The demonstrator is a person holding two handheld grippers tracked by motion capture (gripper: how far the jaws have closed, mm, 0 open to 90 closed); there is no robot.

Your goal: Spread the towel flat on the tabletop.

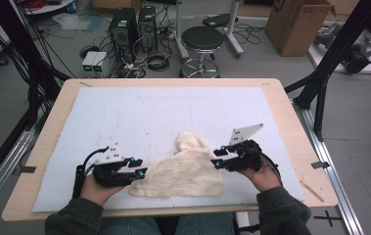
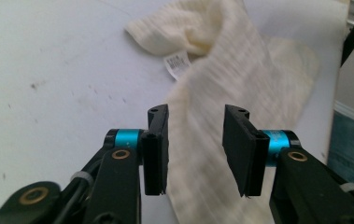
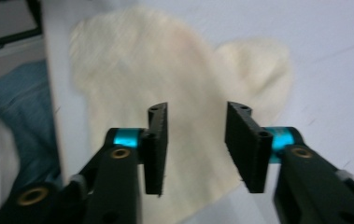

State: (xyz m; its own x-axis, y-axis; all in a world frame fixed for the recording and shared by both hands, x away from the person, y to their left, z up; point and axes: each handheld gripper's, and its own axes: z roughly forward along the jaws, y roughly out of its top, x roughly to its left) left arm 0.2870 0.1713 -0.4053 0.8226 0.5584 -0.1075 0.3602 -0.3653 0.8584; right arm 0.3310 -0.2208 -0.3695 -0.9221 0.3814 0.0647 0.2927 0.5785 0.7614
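One cream knitted cloth (image 1: 180, 169), lain crumpled near the surface's (image 1: 124, 107) front edge. Left gripper (image 1: 140, 167) and right gripper (image 1: 218, 158) released, flanking it; opposite edges are best regrasped evenly.

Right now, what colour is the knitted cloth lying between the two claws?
Cream, with a fine ribbed knit; the cloth shows best in the left gripper view.

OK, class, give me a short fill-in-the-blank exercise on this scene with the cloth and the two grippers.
1. The cream cloth lies on the white ____ that covers the table.
2. The left gripper has its jaws ____.
3. A small white ____ with print is sewn to the cloth.
4. The right gripper holds ____.

Missing words: mat; open; label; nothing
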